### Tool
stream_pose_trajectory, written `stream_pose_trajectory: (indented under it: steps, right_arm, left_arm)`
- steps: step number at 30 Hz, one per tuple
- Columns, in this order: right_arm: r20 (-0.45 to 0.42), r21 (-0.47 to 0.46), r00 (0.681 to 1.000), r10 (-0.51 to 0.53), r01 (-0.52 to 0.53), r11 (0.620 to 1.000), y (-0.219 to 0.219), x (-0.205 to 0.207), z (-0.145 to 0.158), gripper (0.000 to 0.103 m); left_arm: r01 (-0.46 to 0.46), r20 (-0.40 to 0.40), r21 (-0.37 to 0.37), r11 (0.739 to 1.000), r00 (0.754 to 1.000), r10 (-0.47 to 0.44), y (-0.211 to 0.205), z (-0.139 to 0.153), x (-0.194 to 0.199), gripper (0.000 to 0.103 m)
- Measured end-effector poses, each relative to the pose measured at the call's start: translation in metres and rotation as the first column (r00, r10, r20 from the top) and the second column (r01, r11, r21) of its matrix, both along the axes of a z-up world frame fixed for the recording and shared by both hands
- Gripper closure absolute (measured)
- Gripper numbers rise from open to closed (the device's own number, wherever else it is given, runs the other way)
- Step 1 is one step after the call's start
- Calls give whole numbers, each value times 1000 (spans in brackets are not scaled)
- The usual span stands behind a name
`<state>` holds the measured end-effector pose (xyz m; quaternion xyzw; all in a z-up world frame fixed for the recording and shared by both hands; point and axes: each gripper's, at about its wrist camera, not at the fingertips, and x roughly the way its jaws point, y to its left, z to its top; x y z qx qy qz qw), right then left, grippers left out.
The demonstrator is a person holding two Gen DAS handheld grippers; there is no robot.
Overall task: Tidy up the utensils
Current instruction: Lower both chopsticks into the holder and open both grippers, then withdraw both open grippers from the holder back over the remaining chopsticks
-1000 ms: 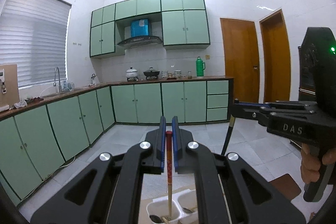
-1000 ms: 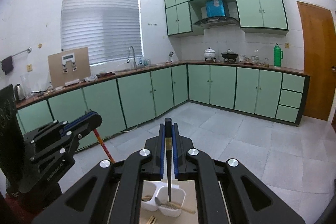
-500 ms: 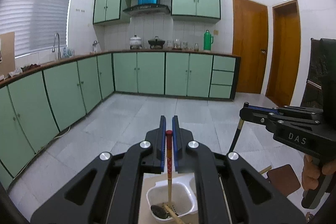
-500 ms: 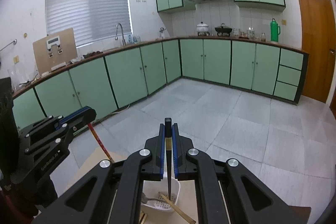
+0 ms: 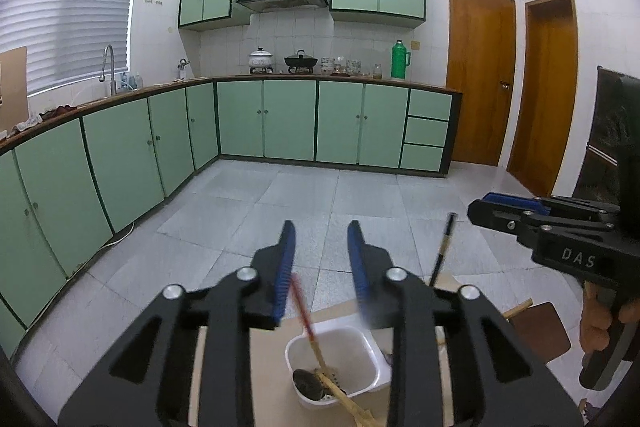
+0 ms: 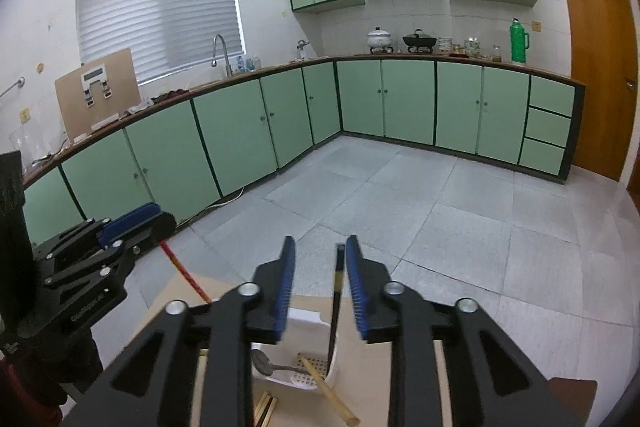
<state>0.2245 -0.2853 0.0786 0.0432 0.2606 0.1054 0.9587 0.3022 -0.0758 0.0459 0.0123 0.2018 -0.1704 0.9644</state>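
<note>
Both claws are opening over the white plastic holder [image 5: 362,347] at the wooden bench's [image 5: 264,359] far edge. Left claw [image 5: 320,267] has let go of a red-tipped wooden chopstick [image 5: 308,319], leaning loose inside. Right claw [image 6: 318,283] has a black chopstick [image 6: 335,303] resting on one pad, foot in its compartment. Judged risk: withdrawing sideways could snag either stick and tip the holder. Open room lies above and over the floor beyond.
</note>
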Motion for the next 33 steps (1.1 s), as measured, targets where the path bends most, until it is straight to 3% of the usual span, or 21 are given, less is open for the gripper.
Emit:
stream_pose_trajectory:
  steps: [7, 13, 15, 20, 33]
  right_arm:
    - [40, 18, 999, -32, 31, 999, -16, -24, 9, 54]
    - [91, 28, 994, -61, 58, 998, -27, -63, 11, 33]
    - [109, 23, 992, -70, 68, 997, -29, -81, 9, 21]
    - [116, 7, 989, -94, 94, 996, -29, -132, -15, 7]
    - [-91, 25, 984, -153, 155, 988, -15, -194, -117, 6]
  left_arm:
    - [-25, 23, -15, 1000, 999, 25, 13, 11, -18, 56]
    - [-57, 49, -21, 998, 997, 58, 29, 15, -57, 41]
    - [-62, 48, -31, 998, 997, 64, 34, 13, -71, 34]
    - [-68, 11, -33, 997, 998, 68, 44, -11, -113, 24]
    - [-55, -217, 32, 998, 974, 61, 49, -116, -186, 20]
